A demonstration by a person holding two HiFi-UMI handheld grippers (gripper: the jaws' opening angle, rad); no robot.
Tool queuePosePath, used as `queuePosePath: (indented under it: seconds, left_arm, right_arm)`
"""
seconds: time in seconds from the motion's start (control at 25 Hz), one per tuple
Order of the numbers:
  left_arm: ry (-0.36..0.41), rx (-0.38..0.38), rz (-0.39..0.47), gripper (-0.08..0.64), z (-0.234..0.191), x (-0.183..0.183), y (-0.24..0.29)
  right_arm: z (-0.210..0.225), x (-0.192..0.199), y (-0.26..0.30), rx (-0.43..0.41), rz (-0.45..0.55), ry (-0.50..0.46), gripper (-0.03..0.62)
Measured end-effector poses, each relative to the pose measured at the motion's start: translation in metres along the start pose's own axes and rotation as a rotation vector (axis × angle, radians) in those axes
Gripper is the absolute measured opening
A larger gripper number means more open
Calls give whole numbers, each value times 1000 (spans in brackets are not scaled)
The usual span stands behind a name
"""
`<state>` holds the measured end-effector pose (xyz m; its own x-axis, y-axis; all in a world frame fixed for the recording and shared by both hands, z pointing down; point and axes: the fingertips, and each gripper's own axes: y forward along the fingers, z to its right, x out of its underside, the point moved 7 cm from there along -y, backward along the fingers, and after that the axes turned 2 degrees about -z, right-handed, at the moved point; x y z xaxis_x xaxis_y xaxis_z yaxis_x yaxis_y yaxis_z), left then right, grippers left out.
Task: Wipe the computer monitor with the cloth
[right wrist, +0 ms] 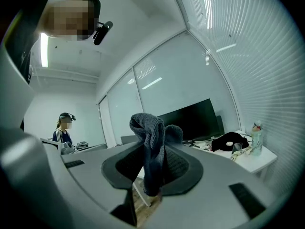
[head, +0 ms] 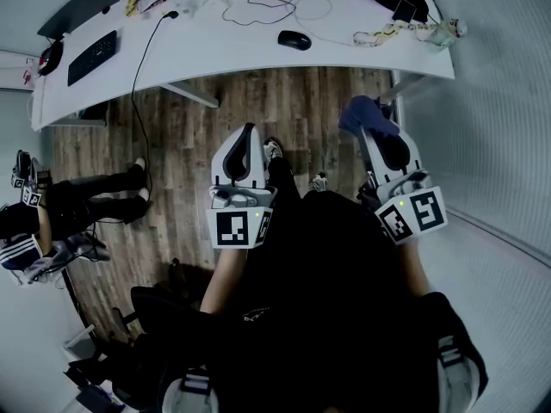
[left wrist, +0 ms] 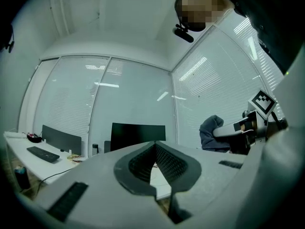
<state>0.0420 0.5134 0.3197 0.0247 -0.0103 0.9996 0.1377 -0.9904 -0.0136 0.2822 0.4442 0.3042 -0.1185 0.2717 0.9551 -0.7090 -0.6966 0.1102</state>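
Observation:
My right gripper is shut on a dark blue cloth, held above the wooden floor short of the white desk. In the right gripper view the cloth stands bunched up between the jaws, and a black monitor stands on the desk beyond it. My left gripper is shut with nothing in it, level with the right one. The left gripper view shows a dark monitor straight ahead, and the right gripper with the cloth off to the right.
On the desk lie a black keyboard, a mouse, loose cables and a black bundle beside a bottle. A person sits at the left. Glass walls with blinds close the room.

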Motion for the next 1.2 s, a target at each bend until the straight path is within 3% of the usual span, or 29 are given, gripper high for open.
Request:
queuePosePath:
  seconds: [0.48,0.76,1.0,1.2]
  left_arm:
    - [-1,41,38,8,-98,-8,74]
    - [4,113,81,8,-153,-16,119]
    - [-16,125,81,8,-184,-12,134]
    - [-19,122,42,8,-198,-4,145]
  right_arm:
    - [-8,-19,101,51,36,16,104]
    - [-18,-29,162,124,77,19,106]
    - [-28,-30,193,146,102,41,109]
    - [-23,-31,211,158,67,60,109]
